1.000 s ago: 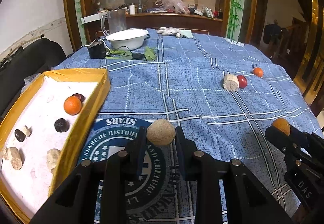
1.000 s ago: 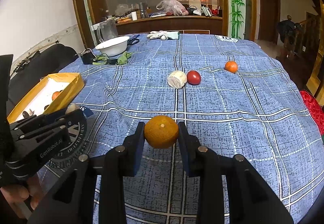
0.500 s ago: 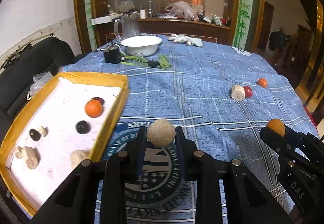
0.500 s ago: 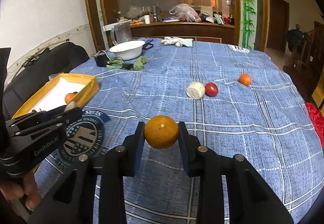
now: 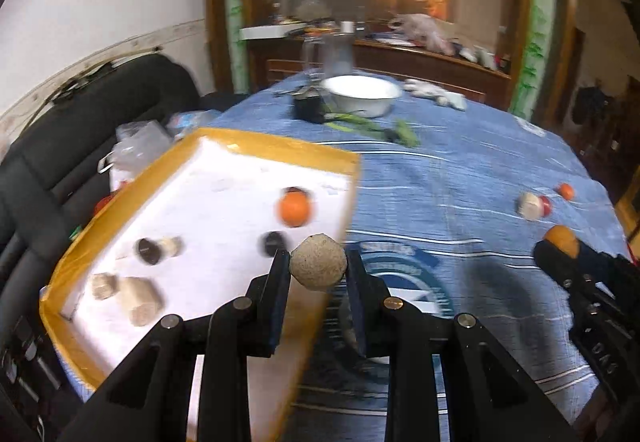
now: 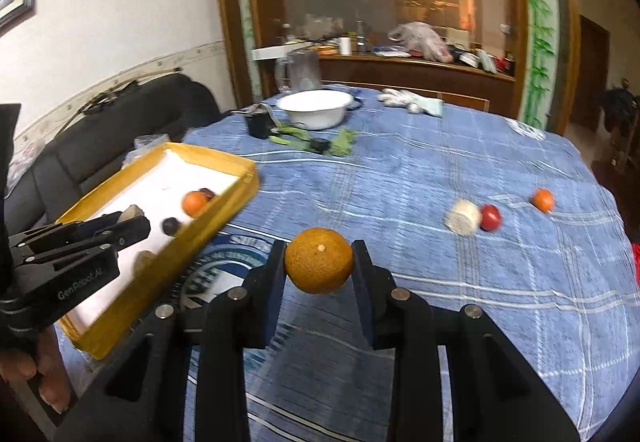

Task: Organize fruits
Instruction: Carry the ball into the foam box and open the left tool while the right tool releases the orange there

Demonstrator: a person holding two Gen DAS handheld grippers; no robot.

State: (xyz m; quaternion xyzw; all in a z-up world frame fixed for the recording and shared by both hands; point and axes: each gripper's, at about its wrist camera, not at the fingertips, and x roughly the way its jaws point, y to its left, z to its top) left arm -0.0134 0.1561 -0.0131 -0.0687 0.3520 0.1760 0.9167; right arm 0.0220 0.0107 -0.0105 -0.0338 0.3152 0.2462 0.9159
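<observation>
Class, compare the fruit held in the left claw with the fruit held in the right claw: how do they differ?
The tan round fruit in the left claw is pale beige and matte; the orange in the right claw is deep orange, dimpled, slightly larger. The tan one hangs over the yellow box's rim, the orange over the tablecloth. Both are round and pinched.

There are 3 oranges (image 6: 319, 260) (image 6: 195, 202) (image 6: 543, 200) and 1 red fruit (image 6: 490, 217). 2 grippers (image 6: 319, 274) (image 5: 318, 270), 1 yellow tray (image 6: 224, 162), 1 white bowl (image 6: 316, 113).

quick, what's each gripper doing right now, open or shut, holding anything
Left gripper: shut on the tan round fruit, near the yellow tray.
Right gripper: shut on the orange, above the blue tablecloth.
</observation>
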